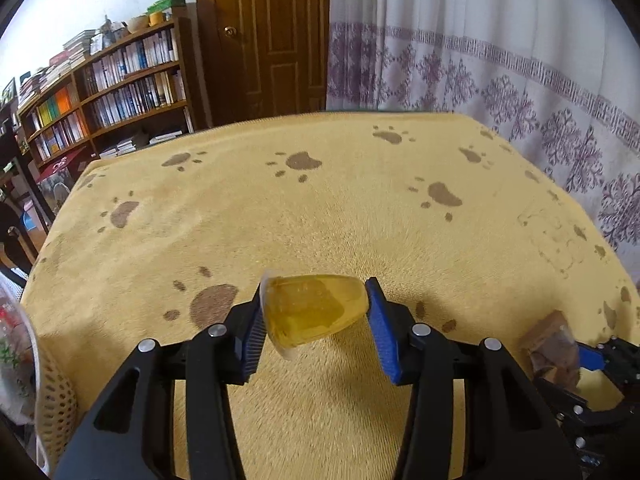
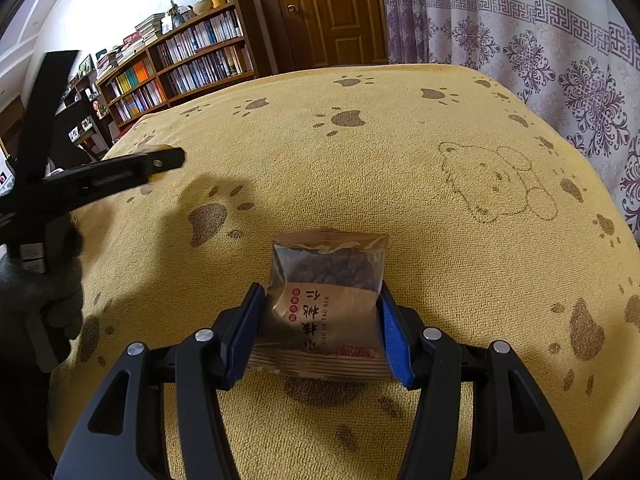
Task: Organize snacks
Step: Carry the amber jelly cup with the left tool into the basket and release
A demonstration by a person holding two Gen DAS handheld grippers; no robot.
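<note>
In the left wrist view a yellow jelly cup (image 1: 314,310) lies on its side between the blue pads of my left gripper (image 1: 316,330), which is shut on it above the yellow paw-print cloth (image 1: 320,200). In the right wrist view my right gripper (image 2: 320,332) is shut on a brown walnut snack packet (image 2: 326,300), held just above the cloth. The same packet (image 1: 554,346) and the right gripper's blue finger (image 1: 590,358) show at the lower right of the left wrist view. The left gripper (image 2: 160,164) appears at the left of the right wrist view, held by a gloved hand (image 2: 44,292).
A white perforated basket (image 1: 52,396) with packaged snacks stands at the table's left edge. Beyond the table are a bookshelf (image 1: 108,84), a wooden door (image 1: 272,36) and a patterned curtain (image 1: 500,60). A bear outline (image 2: 500,180) is printed on the cloth at the right.
</note>
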